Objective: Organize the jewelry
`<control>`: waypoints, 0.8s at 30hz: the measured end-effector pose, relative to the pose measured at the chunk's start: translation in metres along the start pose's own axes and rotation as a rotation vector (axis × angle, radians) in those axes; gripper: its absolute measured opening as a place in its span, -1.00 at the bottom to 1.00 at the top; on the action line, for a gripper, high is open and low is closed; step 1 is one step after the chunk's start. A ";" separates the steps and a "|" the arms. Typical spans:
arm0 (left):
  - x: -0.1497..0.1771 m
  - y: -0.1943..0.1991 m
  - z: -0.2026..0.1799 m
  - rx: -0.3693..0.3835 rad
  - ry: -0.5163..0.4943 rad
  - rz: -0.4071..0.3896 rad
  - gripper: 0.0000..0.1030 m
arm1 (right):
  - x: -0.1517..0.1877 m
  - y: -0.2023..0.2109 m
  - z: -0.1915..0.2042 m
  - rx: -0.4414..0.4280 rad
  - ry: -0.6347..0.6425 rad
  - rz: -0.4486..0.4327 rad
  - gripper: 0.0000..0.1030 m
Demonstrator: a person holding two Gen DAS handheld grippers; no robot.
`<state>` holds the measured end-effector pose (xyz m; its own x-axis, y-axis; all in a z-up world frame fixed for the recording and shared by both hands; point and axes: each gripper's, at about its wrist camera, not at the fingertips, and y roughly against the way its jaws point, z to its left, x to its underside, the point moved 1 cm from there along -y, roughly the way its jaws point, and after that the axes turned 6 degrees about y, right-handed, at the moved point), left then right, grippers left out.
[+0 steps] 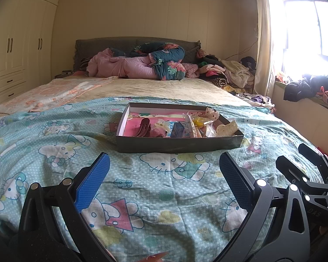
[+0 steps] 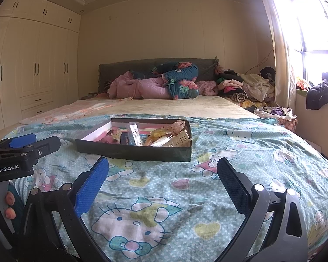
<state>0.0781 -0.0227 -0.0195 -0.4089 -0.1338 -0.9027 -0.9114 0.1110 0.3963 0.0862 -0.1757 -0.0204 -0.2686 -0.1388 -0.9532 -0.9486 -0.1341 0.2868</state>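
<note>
1. Left wrist view: the left gripper (image 1: 164, 170) hangs over a Hello Kitty sheet (image 1: 54, 131), its blue-padded fingers (image 1: 91, 183) spread wide with nothing between them.
2. Ahead of it on the sheet sits a shallow dark box (image 1: 177, 144), well apart from the fingertips. It holds a jumble: a dark red claw clip (image 1: 145, 126), a small blue carton (image 1: 178, 130), a cream clip (image 1: 226, 128) at the right corner, and a dotted bow (image 1: 212, 113) on the far rim.
3. At the right edge the right gripper (image 1: 306, 163) shows from the side; raised letters on its body look like "DAS", though I cannot be sure.
4. Right wrist view: the right gripper (image 2: 163, 170) is likewise spread wide and empty above the sheet (image 2: 251, 157), with the box (image 2: 137, 152) ahead and a little left, not touched.
5. The left gripper (image 2: 35, 140) juts in from the left; white lettering on its body reads "GenRobot.AI".
6. Print on the carton and packets in the box is too small to read.
7. Beyond lie rolled quilts (image 2: 164, 83) against a headboard, and a wardrobe (image 2: 32, 65) on the left.
</note>
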 end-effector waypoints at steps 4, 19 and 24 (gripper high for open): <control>0.000 0.000 0.000 0.001 -0.001 0.000 0.78 | 0.000 0.000 0.000 0.001 0.001 -0.002 0.88; 0.000 0.000 0.000 0.002 0.000 -0.001 0.78 | -0.001 0.002 0.000 0.001 0.000 -0.004 0.88; -0.002 0.002 -0.001 -0.001 0.000 -0.006 0.78 | -0.002 0.002 0.000 0.001 0.001 -0.005 0.88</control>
<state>0.0773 -0.0230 -0.0171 -0.4035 -0.1343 -0.9051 -0.9138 0.1095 0.3911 0.0846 -0.1762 -0.0179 -0.2634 -0.1393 -0.9546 -0.9502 -0.1335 0.2817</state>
